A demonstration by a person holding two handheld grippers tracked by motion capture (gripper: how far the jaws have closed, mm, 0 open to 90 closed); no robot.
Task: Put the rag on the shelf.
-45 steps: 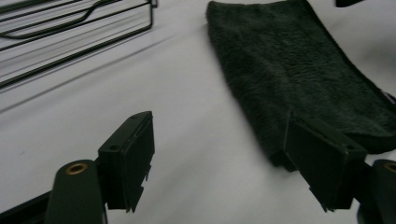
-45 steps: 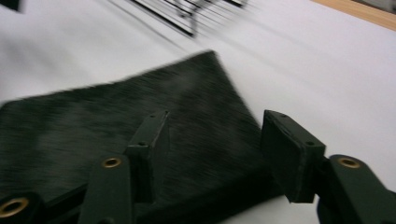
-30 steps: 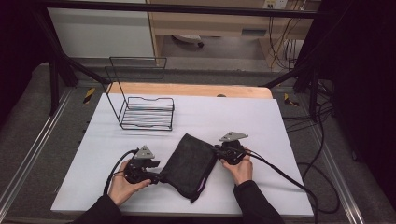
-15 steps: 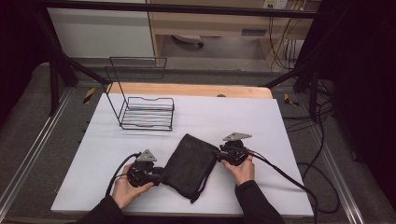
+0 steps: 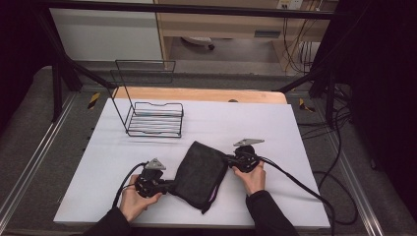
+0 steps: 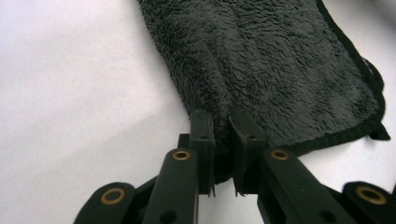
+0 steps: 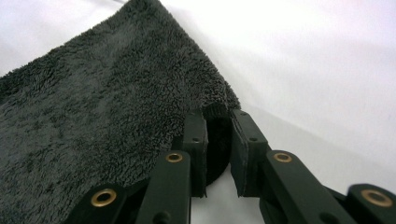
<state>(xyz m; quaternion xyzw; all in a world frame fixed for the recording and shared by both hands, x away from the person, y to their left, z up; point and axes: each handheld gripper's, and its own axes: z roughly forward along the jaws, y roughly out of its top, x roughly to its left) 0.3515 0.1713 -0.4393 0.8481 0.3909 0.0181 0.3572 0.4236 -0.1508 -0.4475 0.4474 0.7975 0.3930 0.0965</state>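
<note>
Table: white top, the broad working surface; both forearms come in from its near edge.
Wire rack: black, stands at the far left of the table, well apart from the work.
Towel: dark fleecy cloth, folded, lying flat on the near middle of the table between the two hands; a bound hem runs along one side in the left gripper view.
Left gripper: at the towel's near-left edge, jaws pinched together on a ridge of the cloth.
Right gripper: at the towel's far-right edge, jaws clamped on the folded edge, with a roll of pile bulging between them.
Step in hand: judged to be handling the folded towel by two opposite edges, either to fold it again or to lift it.
Doing it well: keep both pinches deep enough to take all layers, not just the top one; move the hands together, at one height, so the fold stays square.
Risk: a shallow bite may let a lower layer slip out and the fold open.
</note>
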